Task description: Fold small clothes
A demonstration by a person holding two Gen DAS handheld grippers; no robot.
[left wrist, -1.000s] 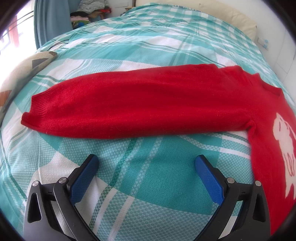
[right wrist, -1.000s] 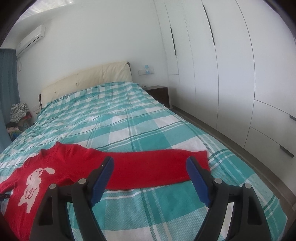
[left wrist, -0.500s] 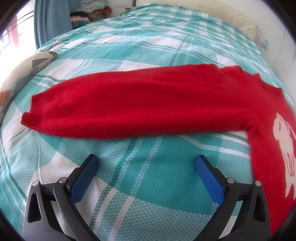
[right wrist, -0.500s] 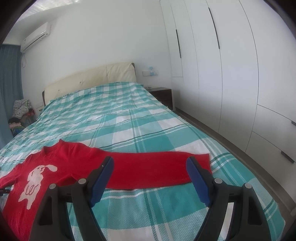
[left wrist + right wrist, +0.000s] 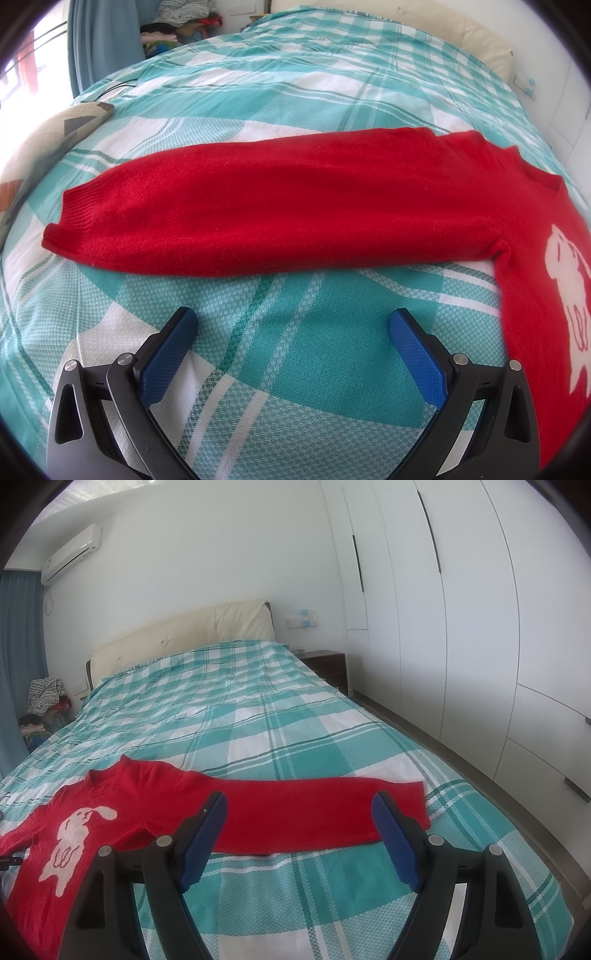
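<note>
A red sweater (image 5: pixel 295 206) with a white rabbit is lying flat, sleeves outstretched, on the checked bed (image 5: pixel 258 709); left gripper (image 5: pixel 291 325) and right gripper (image 5: pixel 299 805) are hovering apart, empty.

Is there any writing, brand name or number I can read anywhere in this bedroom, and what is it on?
No readable text anywhere.
red sweater: only a white animal picture, no letters.
air conditioner: a small dark mark at its left end, too small to read.
wall switch plate: blue stickers, too blurred to read.
</note>
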